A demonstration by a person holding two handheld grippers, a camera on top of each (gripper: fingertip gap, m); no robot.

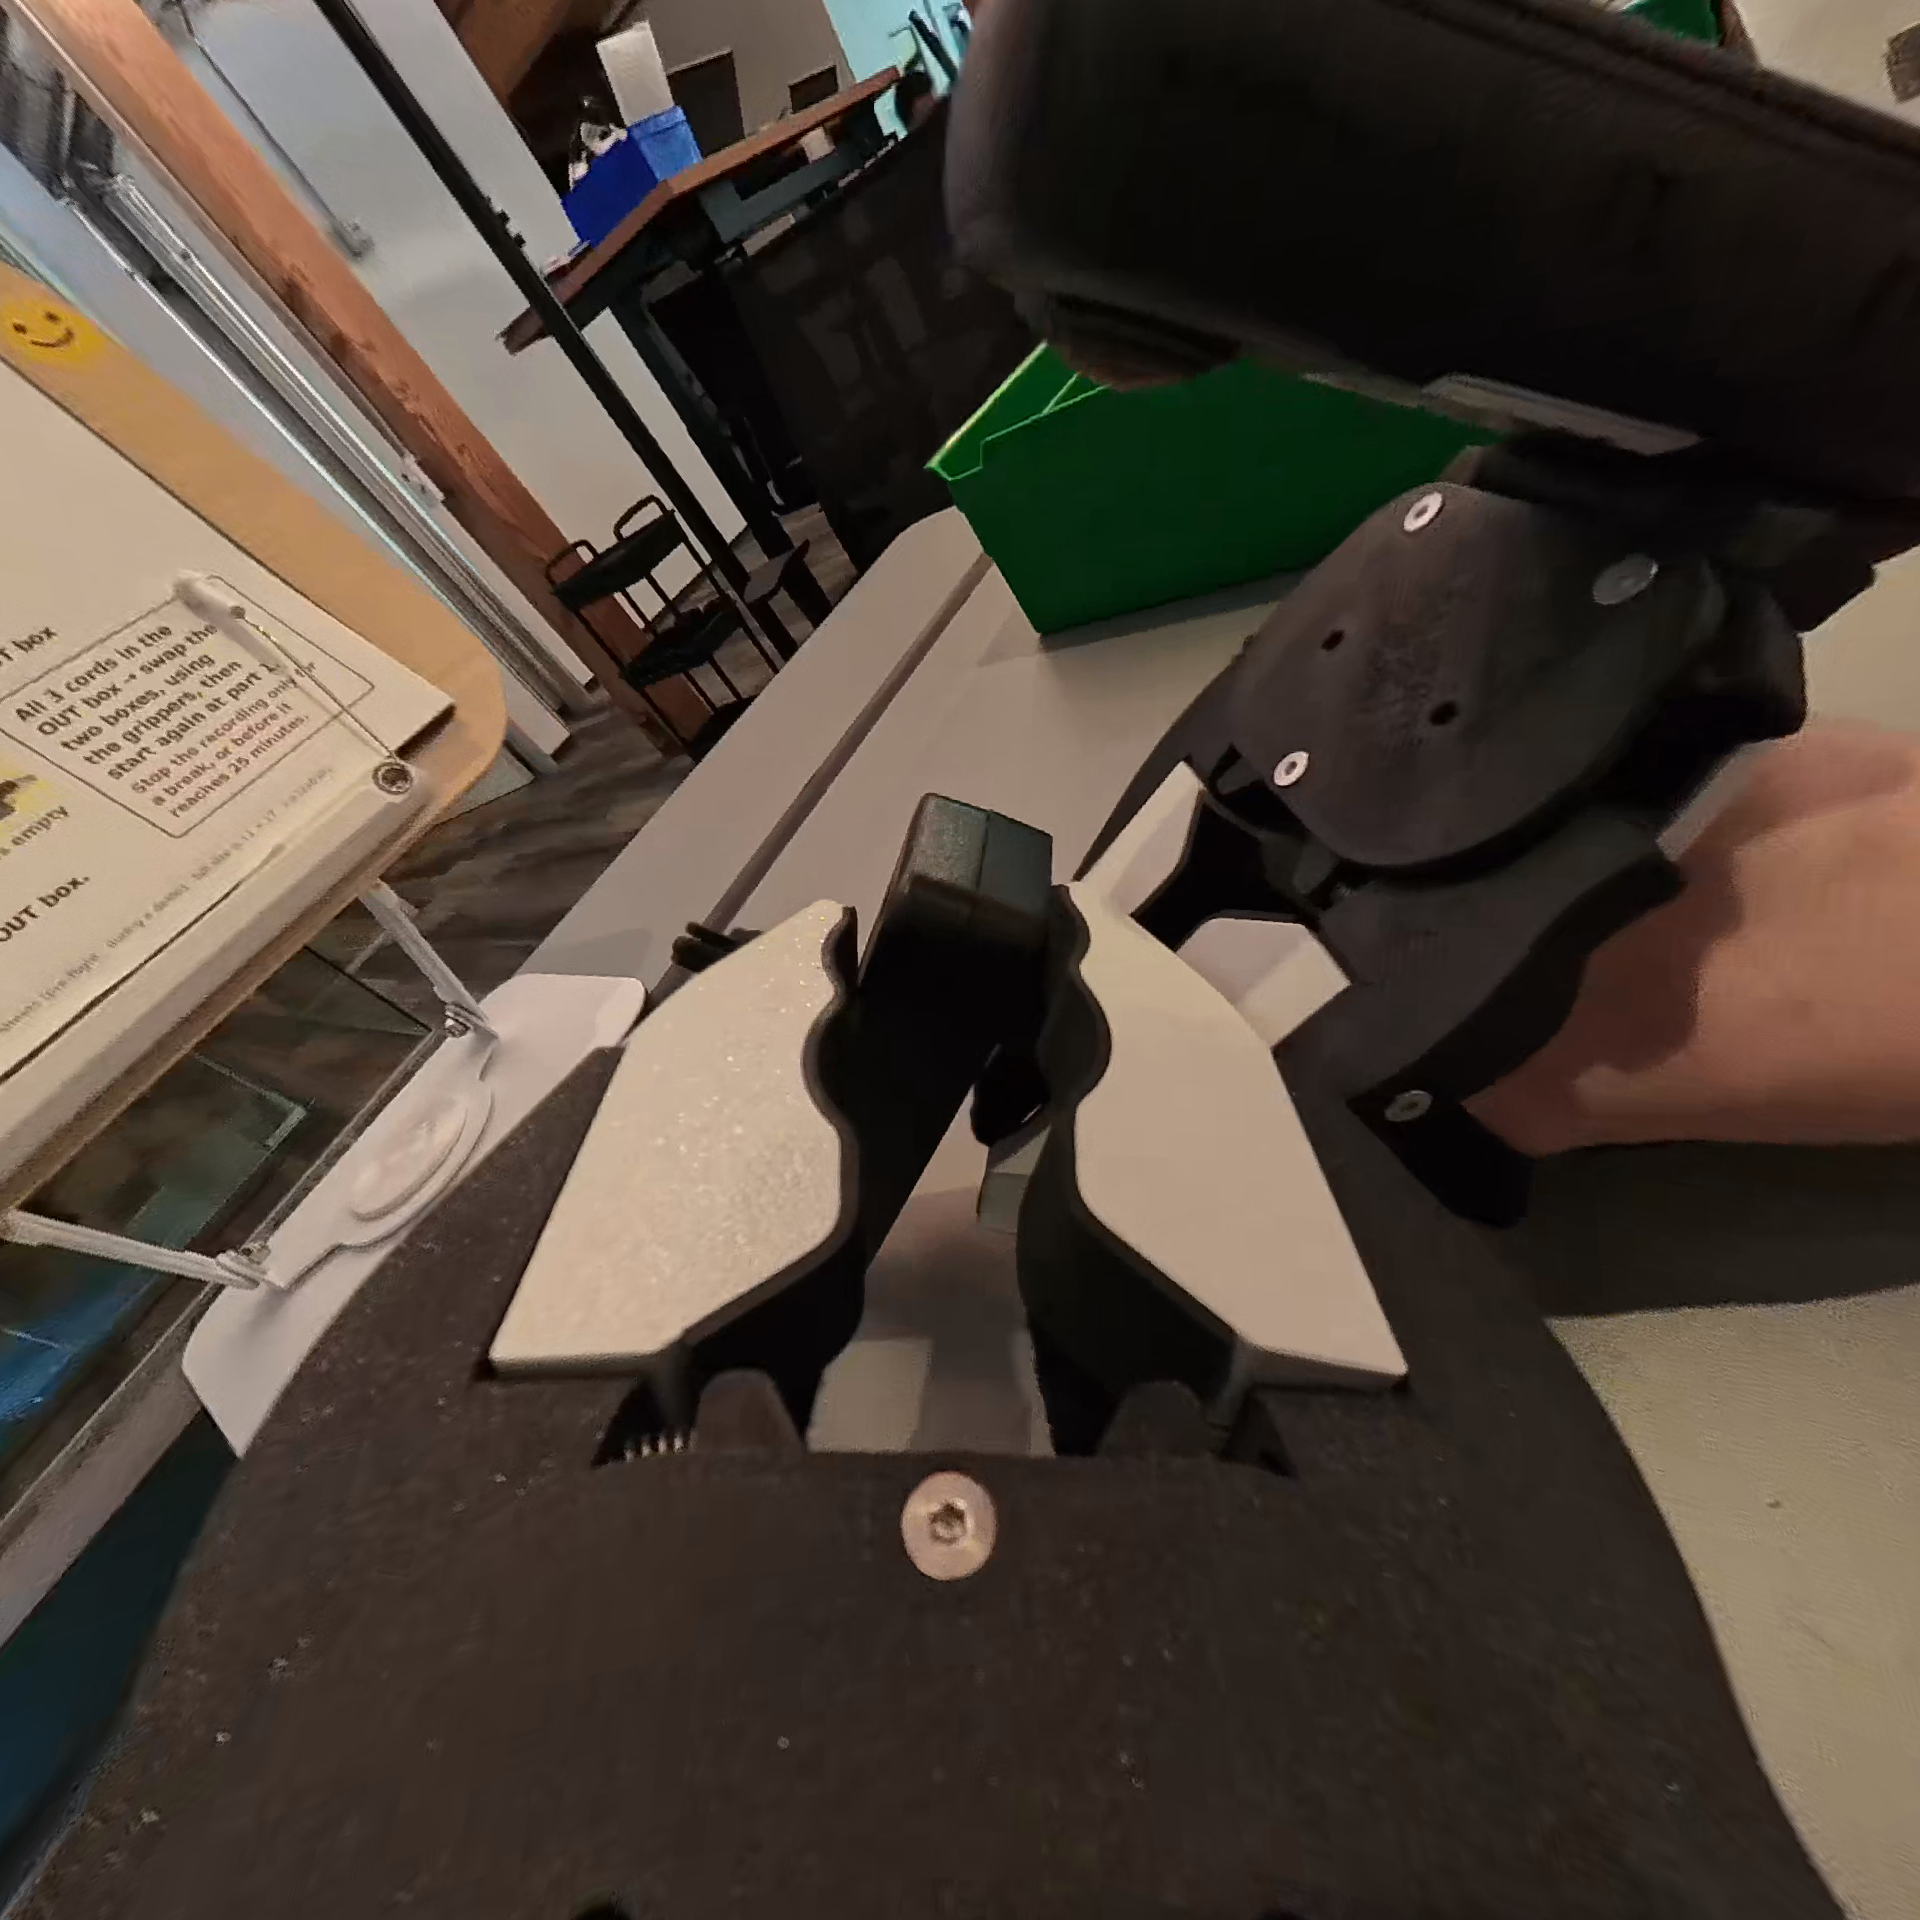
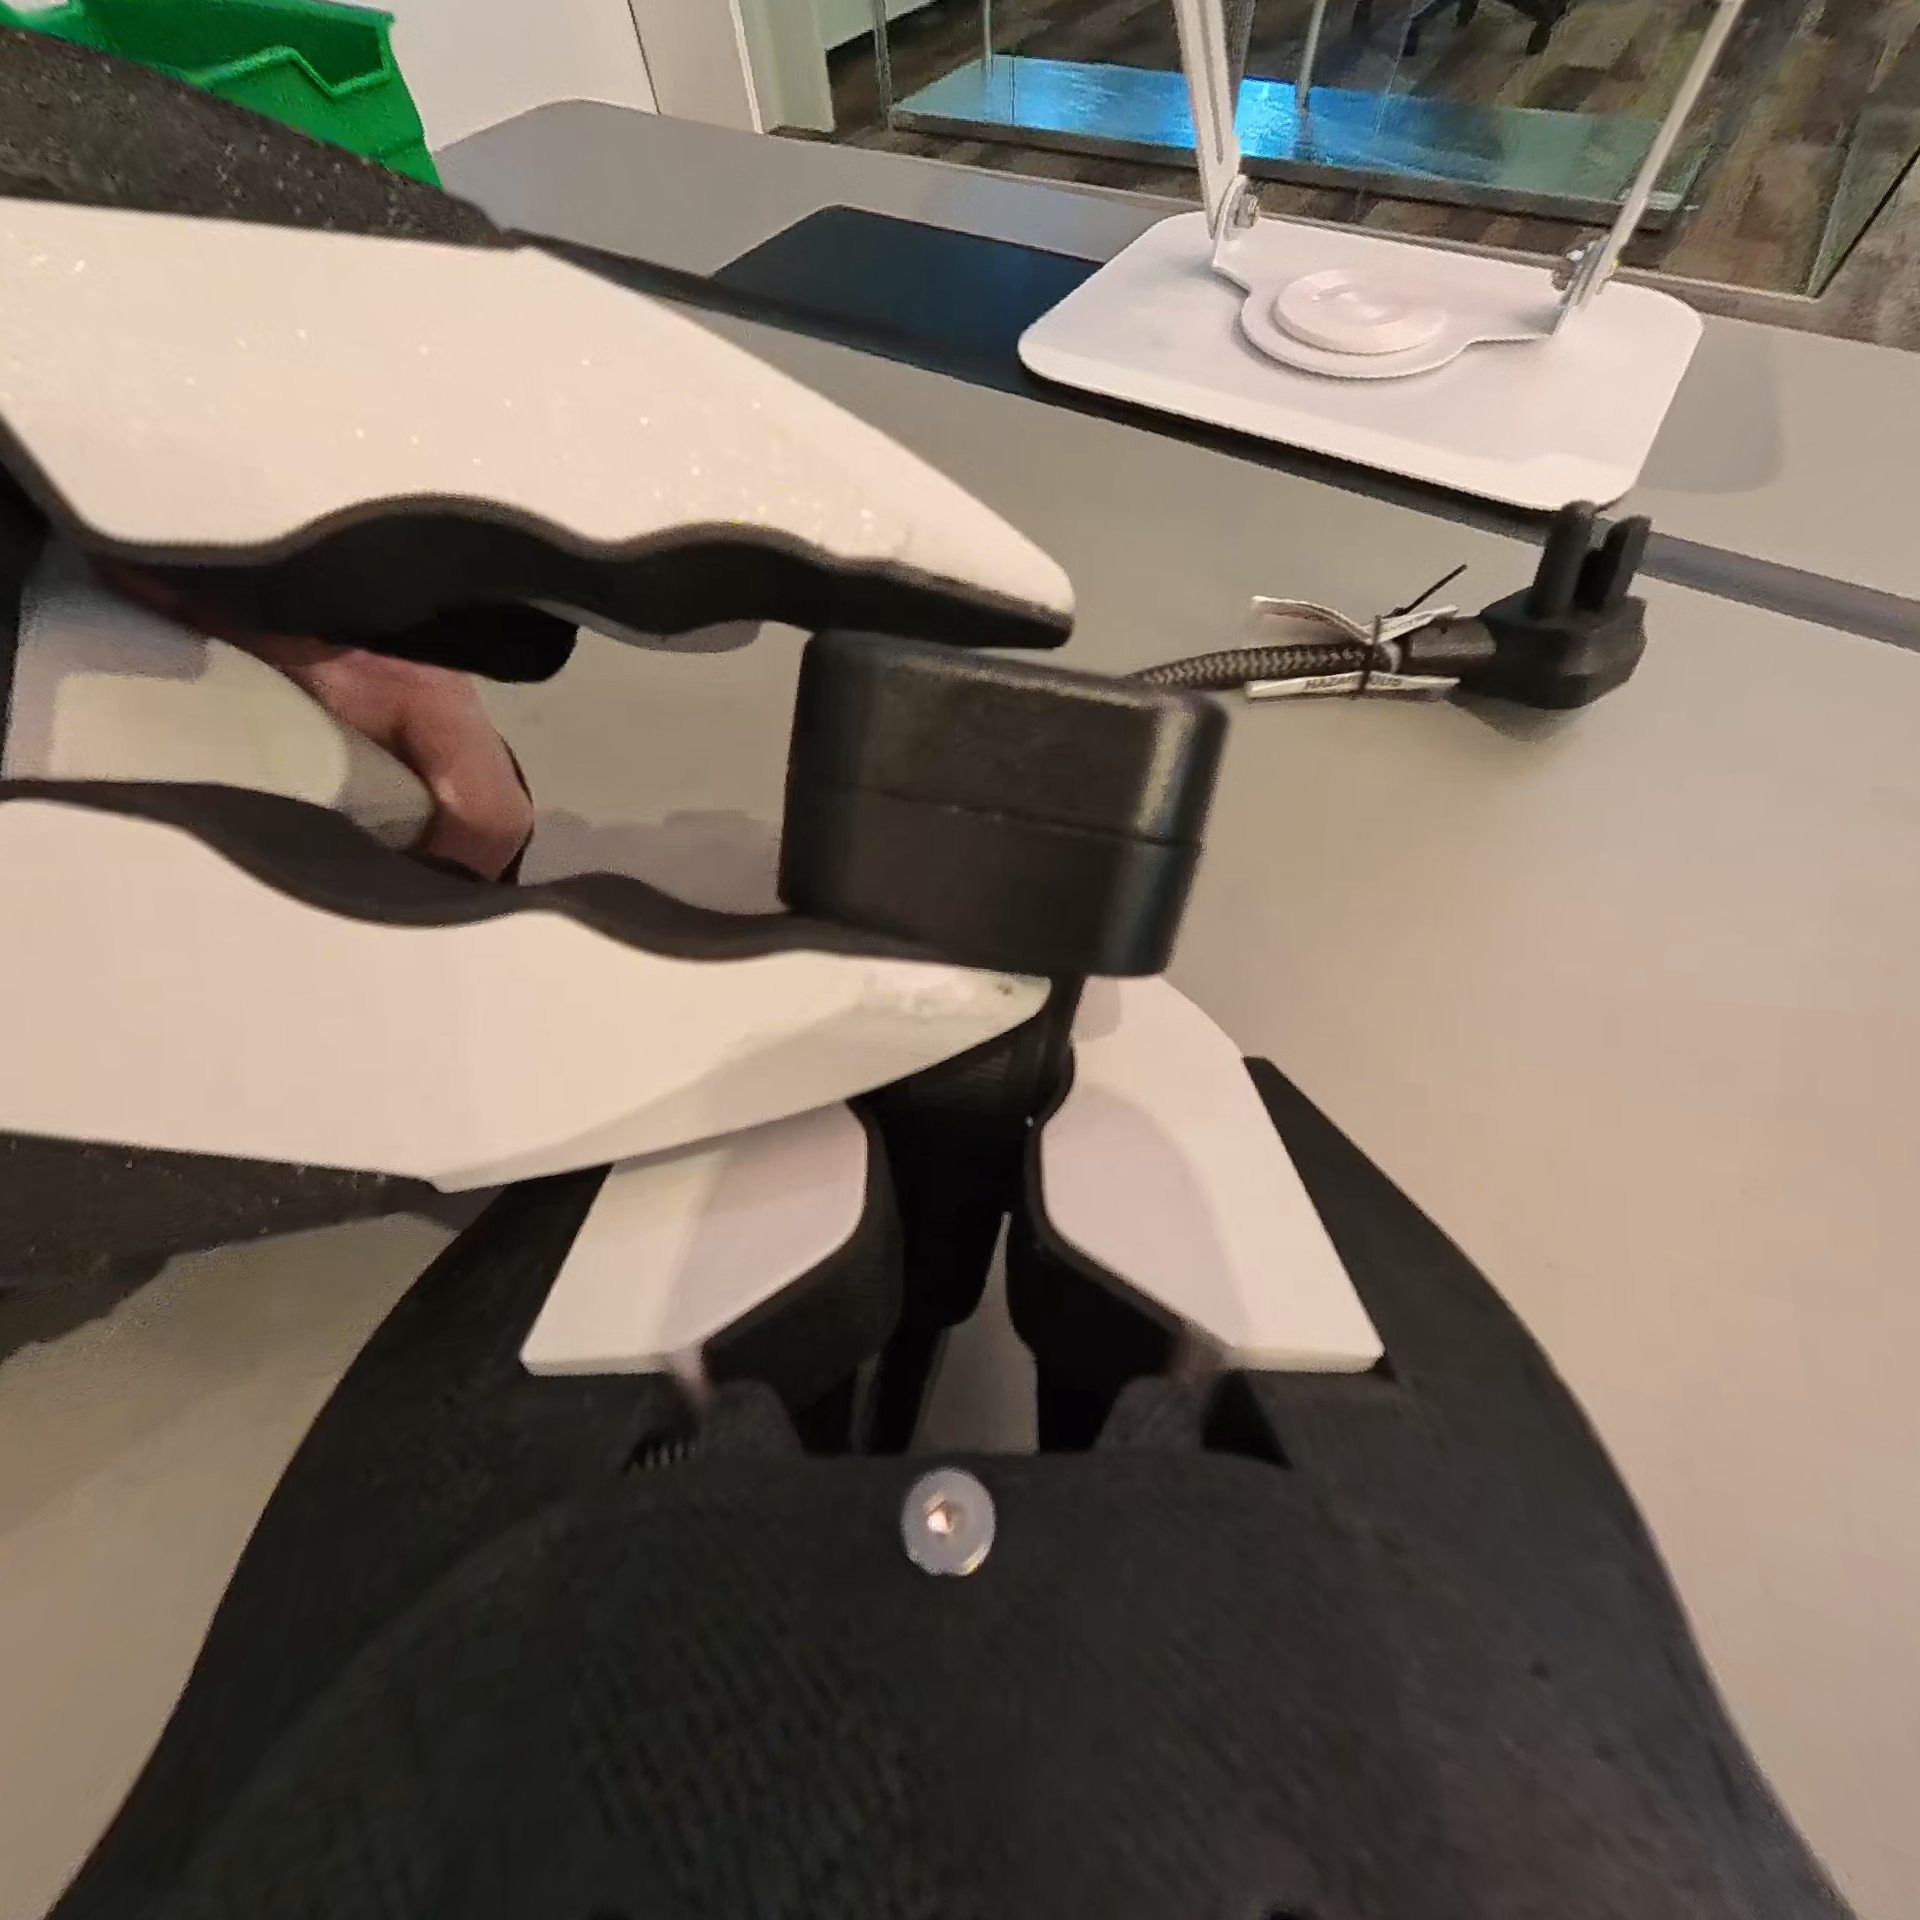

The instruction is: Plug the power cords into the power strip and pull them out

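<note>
My left gripper point(image 1: 956, 935) is shut on a black block point(image 1: 961, 883) and holds it above the grey table. In the right wrist view the left gripper point(image 2: 1049, 810) comes in from the left, clamping the same block point(image 2: 997, 821) top and bottom. My right gripper point(image 2: 966, 1081) is shut on a black piece point(image 2: 987, 1070) directly under the block; its shape is mostly hidden. A braided cord point(image 2: 1257, 665) runs from behind the block to a black angled plug point(image 2: 1558, 644) lying on the table. The right gripper point(image 1: 1195, 904) shows right of the block, with a hand point(image 1: 1714, 935) on it.
A green bin point(image 1: 1143, 520) stands at the table's far side. A white stand base point(image 2: 1351, 364) carries a sign board point(image 1: 156, 779) near the table edge. A dark mat point(image 2: 904, 260) lies beside the base. There is about 7 cm between the tips of the two grippers.
</note>
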